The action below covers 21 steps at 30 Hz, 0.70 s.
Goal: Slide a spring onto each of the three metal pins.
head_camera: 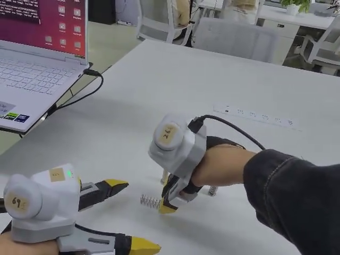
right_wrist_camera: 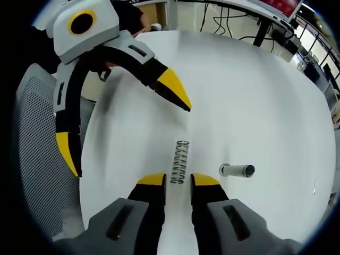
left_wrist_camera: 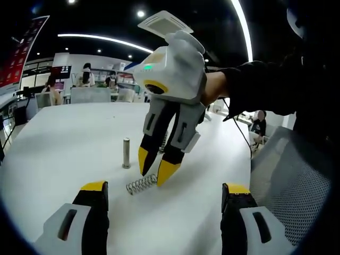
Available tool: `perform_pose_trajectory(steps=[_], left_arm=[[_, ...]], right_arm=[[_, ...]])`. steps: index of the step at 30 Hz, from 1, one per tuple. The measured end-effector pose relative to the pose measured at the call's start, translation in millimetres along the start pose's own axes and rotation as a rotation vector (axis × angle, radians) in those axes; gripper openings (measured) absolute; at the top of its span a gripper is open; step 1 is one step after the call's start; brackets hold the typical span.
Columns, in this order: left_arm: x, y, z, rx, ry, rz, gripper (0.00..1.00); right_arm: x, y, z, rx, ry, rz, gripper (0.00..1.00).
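The spring point(right_wrist_camera: 180, 159) is seen lying flat on the white table point(head_camera: 159, 79), with its near end set between the tips of the right gripper point(right_wrist_camera: 179, 179), which is pointed steeply down at it. The jaws of that gripper are drawn close together with only a narrow gap; in the right gripper view thin slivers of table are seen on either side of the coil, so no firm hold on it can be made out. A pin point(left_wrist_camera: 126, 153) is stood upright on the table just beside the spring, apart from it and bare. The right gripper is grasped by a hand point(head_camera: 220, 164) reaching from a dark sleeve point(head_camera: 297, 196). The left gripper point(left_wrist_camera: 164, 187) is held low over the table, aimed toward the spring, with its jaws spread wide and nothing between them; the spring lies ahead of its tips, untouched by them. A second coil point(head_camera: 212, 189) is glimpsed upright just beside the hand, and whether it sits on a pin cannot be told. A laptop point(head_camera: 37, 64) is set open at the far corner of the table with a black cable point(head_camera: 79, 98) plugged into its side, a power strip point(head_camera: 257, 116) is laid flat farther back, and chairs point(head_camera: 234, 37) are seen beyond the table's edge
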<state>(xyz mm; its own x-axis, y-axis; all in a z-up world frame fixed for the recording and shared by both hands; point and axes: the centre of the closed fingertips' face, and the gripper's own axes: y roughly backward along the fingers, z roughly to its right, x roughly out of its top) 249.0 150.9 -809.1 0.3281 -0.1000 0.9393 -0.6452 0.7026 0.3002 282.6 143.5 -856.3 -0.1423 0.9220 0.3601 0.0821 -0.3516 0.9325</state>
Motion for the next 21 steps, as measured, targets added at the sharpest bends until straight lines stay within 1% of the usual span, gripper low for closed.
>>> perform_pose_trajectory(steps=[9,12,16,19,21], left_arm=[[-0.4,0.4,-1.0,0.001,0.001,-0.001,0.84],[-0.8,0.7,-0.9,0.001,0.001,-0.002,0.84],[-0.3,1.2,-1.1,0.002,0.0,-0.003,0.84],[-0.4,0.9,-1.4,0.002,0.001,-0.004,0.84],[-0.7,0.7,-1.4,0.002,0.002,-0.006,0.83]], right_arm=[[-1.9,-5.6,1.8,-0.001,-0.018,-0.004,0.15],[-1.8,-5.4,3.6,-0.008,-0.017,-0.003,0.13],[-2.0,-5.4,1.9,-0.017,0.006,-0.01,0.12],[-2.2,-5.4,2.2,-0.033,0.031,-0.019,0.11],[-2.1,-5.2,2.5,-0.036,0.034,-0.023,0.11]])
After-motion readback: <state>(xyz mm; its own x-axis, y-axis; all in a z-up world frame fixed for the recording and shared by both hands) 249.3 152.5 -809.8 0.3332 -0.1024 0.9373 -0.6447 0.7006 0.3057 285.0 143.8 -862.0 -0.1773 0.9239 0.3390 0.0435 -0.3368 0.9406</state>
